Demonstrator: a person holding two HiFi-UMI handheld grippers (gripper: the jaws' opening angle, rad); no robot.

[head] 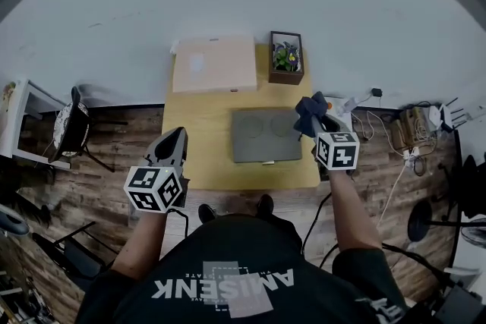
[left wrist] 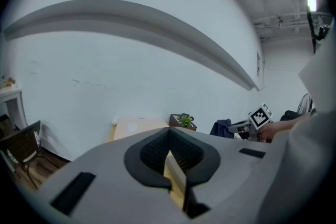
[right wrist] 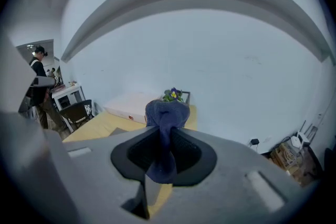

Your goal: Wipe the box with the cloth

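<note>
A flat pale pink box [head: 214, 64] lies at the back left of the yellow table [head: 197, 155]; it also shows as the box [left wrist: 137, 126] and the box [right wrist: 128, 105]. My right gripper [head: 310, 123] hovers over the table's right side, shut on a dark blue cloth [head: 310, 110]. In the right gripper view the cloth [right wrist: 167, 113] bunches above the jaws and hangs down between them. My left gripper [head: 173, 136] is off the table's front left corner. Its jaws [left wrist: 169, 134] meet at the tips with nothing held.
A grey flat slab [head: 266, 134] with two round marks lies mid-table, just left of the cloth. A potted plant in a wooden box [head: 286, 57] stands at the back right. A dark chair [head: 72, 125] and white shelf [head: 23, 117] are left; cables [head: 364, 106] lie right.
</note>
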